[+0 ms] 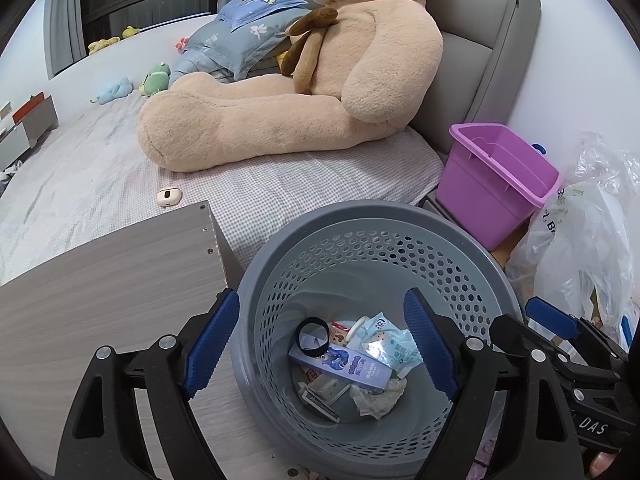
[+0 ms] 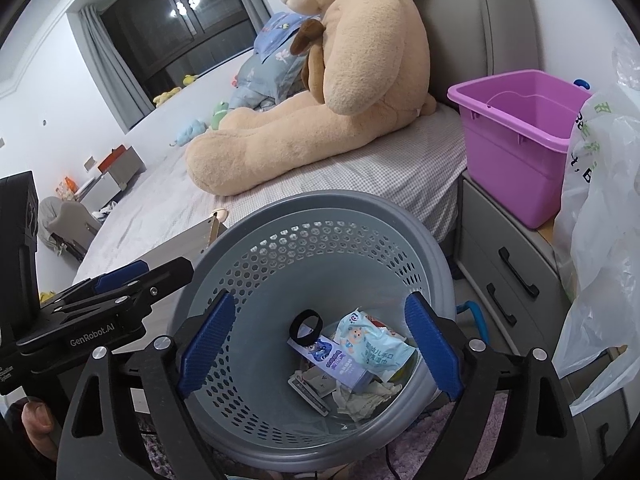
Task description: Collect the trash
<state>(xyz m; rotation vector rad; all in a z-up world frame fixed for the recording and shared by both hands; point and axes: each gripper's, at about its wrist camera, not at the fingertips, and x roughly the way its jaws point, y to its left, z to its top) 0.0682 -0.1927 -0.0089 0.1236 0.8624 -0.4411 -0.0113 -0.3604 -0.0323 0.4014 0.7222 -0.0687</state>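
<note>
Both the left gripper (image 1: pixel 322 344) and right gripper (image 2: pixel 318 344) are hovering over the trash basket (image 1: pixel 280 248), fingers spread and empty, risking tipping its rim if lowered carelessly.

Open right claw (image 2: pixel 318 342) above trash-filled basket (image 2: pixel 280 216)

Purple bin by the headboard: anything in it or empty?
Looks empty, as far as visible. The purple bin stands upright with no lid, and the right wrist view shows only bare inner walls; its floor is hidden behind the near wall.
</note>
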